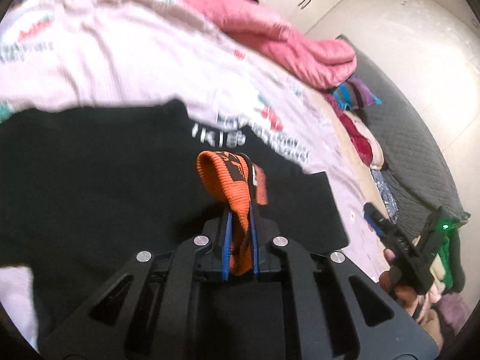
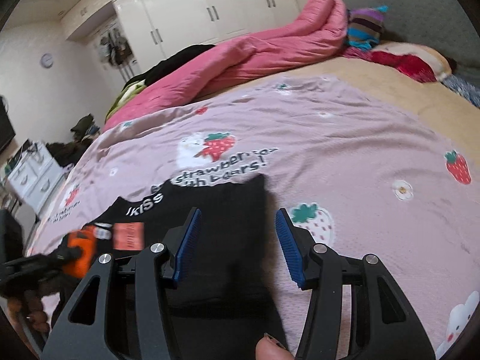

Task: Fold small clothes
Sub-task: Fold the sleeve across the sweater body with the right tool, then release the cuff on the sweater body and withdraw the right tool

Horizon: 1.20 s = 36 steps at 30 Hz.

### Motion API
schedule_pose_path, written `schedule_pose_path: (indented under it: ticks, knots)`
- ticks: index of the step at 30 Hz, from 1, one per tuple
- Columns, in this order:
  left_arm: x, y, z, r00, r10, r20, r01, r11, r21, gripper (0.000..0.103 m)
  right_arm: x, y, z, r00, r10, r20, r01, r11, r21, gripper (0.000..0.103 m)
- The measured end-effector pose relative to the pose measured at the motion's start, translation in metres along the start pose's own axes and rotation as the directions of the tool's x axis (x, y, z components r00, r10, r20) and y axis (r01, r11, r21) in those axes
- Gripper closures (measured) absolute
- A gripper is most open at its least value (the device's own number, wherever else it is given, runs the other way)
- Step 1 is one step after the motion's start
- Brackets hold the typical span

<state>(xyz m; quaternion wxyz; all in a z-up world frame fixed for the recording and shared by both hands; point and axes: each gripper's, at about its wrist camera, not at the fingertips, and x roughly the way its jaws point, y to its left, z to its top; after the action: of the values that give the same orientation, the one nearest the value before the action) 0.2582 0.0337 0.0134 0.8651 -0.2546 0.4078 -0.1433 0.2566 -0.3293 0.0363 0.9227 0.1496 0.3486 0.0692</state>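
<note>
Black knit garment point(image 2: 210, 228) with white lettering near its far edge lay spread on the pale pink bedsheet printed with strawberries point(image 2: 345, 156), directly beneath and ahead of both pairs of fingers. Its orange ribbed waistband point(image 1: 231, 192) stood up between the blue pads of the left gripper point(image 1: 239, 225), whose fingers were pressed together on that band, the loop of orange knit rising past the fingertips with an orange paper tag point(image 1: 261, 189) hanging just beside it. In the right wrist view the same band and tag appeared blurred, off to the left of the right fingers.

The right gripper point(image 2: 237, 228) hung over the black cloth with its blue ribbed pads point(image 2: 187, 240) well apart; no fabric was caught between them, and the garment's right edge ran under the gap. A person's thumb tip point(image 2: 270, 349) showed at the bottom, behind the fingers.

Beyond the fingertips, a rumpled pink quilt point(image 2: 240, 57) lay along the far side of the bed, with a striped knitted piece point(image 2: 364, 27) at its end.
</note>
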Motion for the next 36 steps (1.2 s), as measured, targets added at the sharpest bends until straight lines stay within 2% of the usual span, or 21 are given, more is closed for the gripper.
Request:
schedule_pose_path:
  ticks: [4,9,18,28,36]
  knots:
    - [-0.026,-0.007,0.007,0.998,0.02,0.064,-0.021,0.999,0.025,0.099,0.0,-0.004,-0.001,1.0,0.003,-0.004,-0.003,1.0,0.013,0.053]
    - [-0.039,0.002,0.009,0.996,0.054,0.075,-0.055,0.998,0.01,0.099,0.004,0.007,-0.005,1.0,0.011,-0.022,-0.012,1.0,-0.025,0.053]
    - [-0.033,0.026,0.001,0.995,0.096,0.021,-0.095,0.995,-0.024,0.099,0.023,0.044,-0.02,0.995,0.033,-0.096,-0.045,0.99,-0.132,0.053]
    - [-0.022,0.041,-0.007,0.985,0.171,-0.022,-0.171,0.985,0.002,0.099,0.05,0.08,-0.05,0.976,0.031,-0.214,-0.083,0.968,-0.237,0.053]
    - [-0.022,0.055,-0.013,0.973,0.227,-0.039,-0.226,0.974,0.012,0.098,0.064,0.091,-0.066,0.963,0.003,-0.271,-0.08,0.959,-0.273,0.046]
